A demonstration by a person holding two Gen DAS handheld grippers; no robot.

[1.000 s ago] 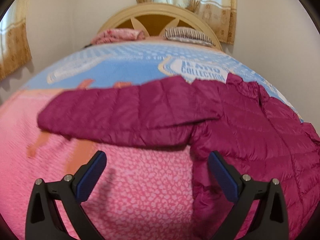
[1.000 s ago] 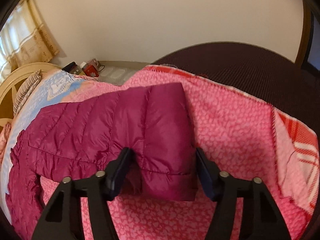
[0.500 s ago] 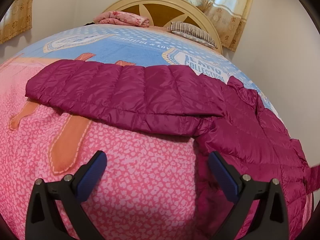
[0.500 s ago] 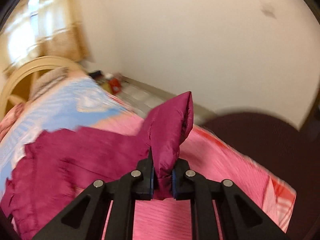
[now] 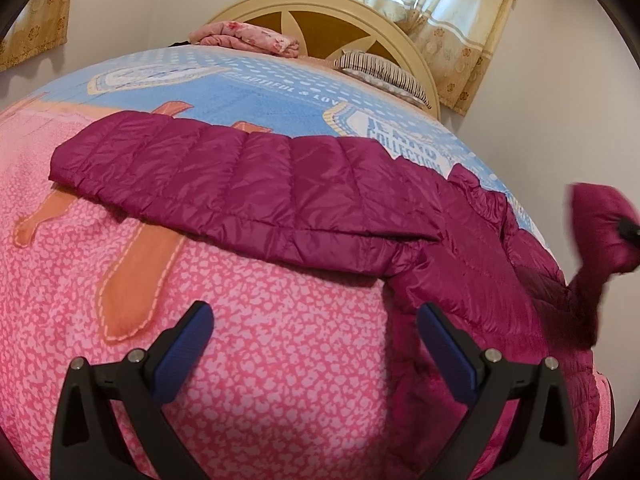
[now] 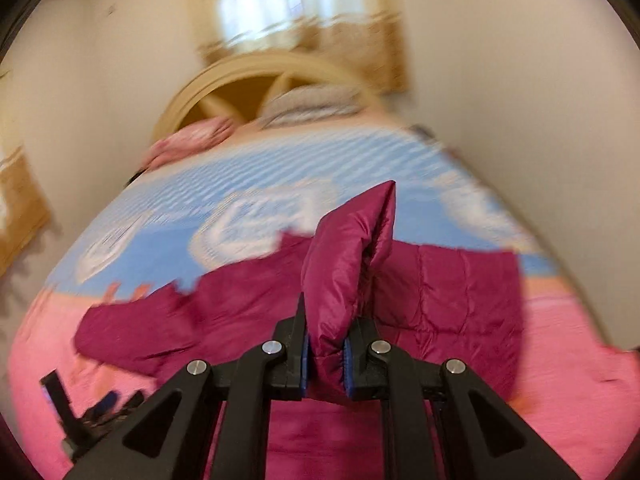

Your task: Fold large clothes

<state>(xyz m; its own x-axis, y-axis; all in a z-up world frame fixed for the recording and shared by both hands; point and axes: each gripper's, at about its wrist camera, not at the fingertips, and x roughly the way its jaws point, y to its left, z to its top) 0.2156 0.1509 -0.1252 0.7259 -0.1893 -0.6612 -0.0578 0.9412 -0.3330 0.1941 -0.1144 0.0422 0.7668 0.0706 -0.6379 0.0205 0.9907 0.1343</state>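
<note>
Right gripper [image 6: 325, 356]: my jaws pinch the sleeve cuff [image 6: 348, 264], raised ahead of me
Left gripper [image 5: 314, 344]: my jaws wide, nothing between; hovering over the bedspread [image 5: 280, 360]
Jacket [image 5: 304, 196]: spread flat just beyond my left fingers; other sleeve stretched leftward

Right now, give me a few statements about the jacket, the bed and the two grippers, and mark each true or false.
1. The right gripper is clamped on a jacket sleeve. True.
2. The left gripper holds the other sleeve. False: its jaws are open over the pink bedspread.
3. The jacket is green. False: it is dark magenta.
4. The other sleeve lies flat across the bed. True.
5. A striped pillow sits by the headboard. True.
</note>
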